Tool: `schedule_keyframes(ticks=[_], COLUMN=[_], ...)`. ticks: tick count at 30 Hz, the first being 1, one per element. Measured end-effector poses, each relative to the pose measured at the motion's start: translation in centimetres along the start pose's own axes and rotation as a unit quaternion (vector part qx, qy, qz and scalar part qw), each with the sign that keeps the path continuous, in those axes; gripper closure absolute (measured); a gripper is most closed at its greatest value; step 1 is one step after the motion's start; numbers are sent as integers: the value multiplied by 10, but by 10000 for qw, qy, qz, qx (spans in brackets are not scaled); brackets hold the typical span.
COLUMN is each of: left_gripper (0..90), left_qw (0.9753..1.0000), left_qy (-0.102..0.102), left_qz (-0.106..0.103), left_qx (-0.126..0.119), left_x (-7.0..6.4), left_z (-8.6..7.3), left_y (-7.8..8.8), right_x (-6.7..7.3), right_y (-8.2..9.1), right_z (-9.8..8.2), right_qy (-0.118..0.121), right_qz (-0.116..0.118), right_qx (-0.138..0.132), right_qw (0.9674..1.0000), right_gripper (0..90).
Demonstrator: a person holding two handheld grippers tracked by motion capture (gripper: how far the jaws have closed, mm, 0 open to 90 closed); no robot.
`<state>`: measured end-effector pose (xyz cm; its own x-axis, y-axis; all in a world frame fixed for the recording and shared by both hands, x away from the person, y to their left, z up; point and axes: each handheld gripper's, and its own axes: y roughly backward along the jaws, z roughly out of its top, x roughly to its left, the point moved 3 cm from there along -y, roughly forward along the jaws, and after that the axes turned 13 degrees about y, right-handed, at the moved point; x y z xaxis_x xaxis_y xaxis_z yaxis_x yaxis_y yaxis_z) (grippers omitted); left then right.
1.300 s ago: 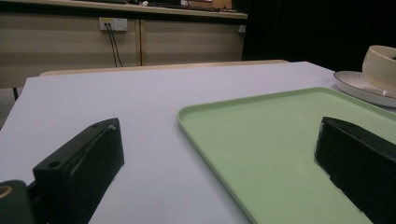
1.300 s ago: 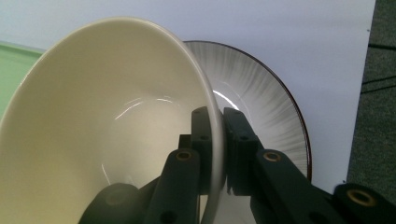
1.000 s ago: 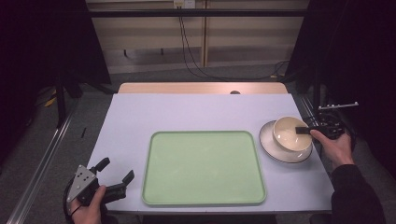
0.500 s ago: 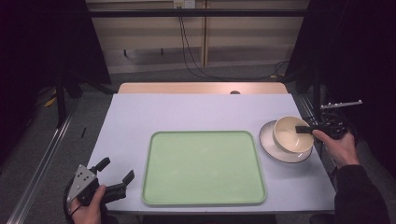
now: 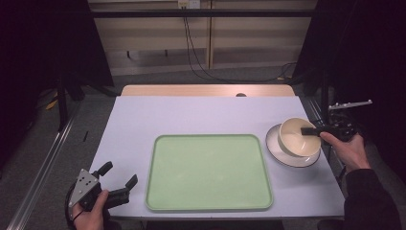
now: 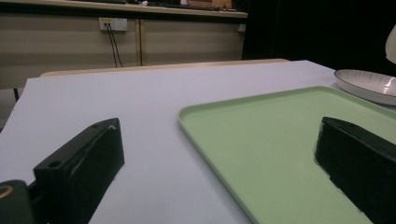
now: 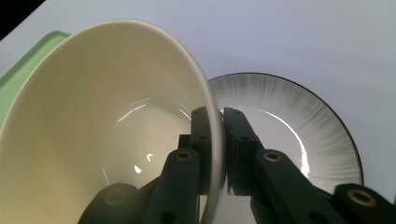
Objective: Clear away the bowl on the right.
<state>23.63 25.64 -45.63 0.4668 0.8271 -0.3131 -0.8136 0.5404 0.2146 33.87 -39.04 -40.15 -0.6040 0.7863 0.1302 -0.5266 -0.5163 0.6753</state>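
high view: bowl (image 5: 298,139) (rim clamped) now lifted above plate (image 5: 287,155).

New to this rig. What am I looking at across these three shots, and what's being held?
No robot arm here: a person holds handheld tongs in each hand. One camera looks down from above the table; the other two ride on the tongs and look along their black jaws. On the white table lie a green tray and a plate. The right tongs are shut on the rim of a cream bowl, holding it tilted above the plate. The left tongs rest open near the tray's corner, holding nothing.
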Motion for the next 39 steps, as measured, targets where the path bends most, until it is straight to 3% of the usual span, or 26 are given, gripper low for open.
schedule_keyframes(ticks=[8, 10, 19, 29, 35, 39], left_gripper=[15, 15, 15, 15, 15, 15], left_qw=[10000, 9999, 10000, 10000, 10000, 10000], left_qy=[9, -77, -3, 17, 10, -77], left_qz=[7, -16, -4, -10, -5, 14], left_qx=[4, 62, 5, 9, 12, 50], left_x=[0, 0, 0, 0, 0, 1], left_z=[0, 0, 0, 0, 0, 0], left_y=[0, 0, -1, -1, -1, 0], right_x=[10, 12, 25, 36, 44, 47], right_y=[-3, -6, -15, -35, -46, -50], right_z=[12, 15, 36, 54, 60, 63], right_qy=[79, 57, 213, 334, 276, 298], right_qz=[118, 88, 198, 349, 317, 447], right_qx=[-70, -21, -45, -19, 178, 94], right_qw=[9999, 9999, 9996, 9988, 9990, 9985], right_gripper=[837, 837, 837, 837, 836, 836])
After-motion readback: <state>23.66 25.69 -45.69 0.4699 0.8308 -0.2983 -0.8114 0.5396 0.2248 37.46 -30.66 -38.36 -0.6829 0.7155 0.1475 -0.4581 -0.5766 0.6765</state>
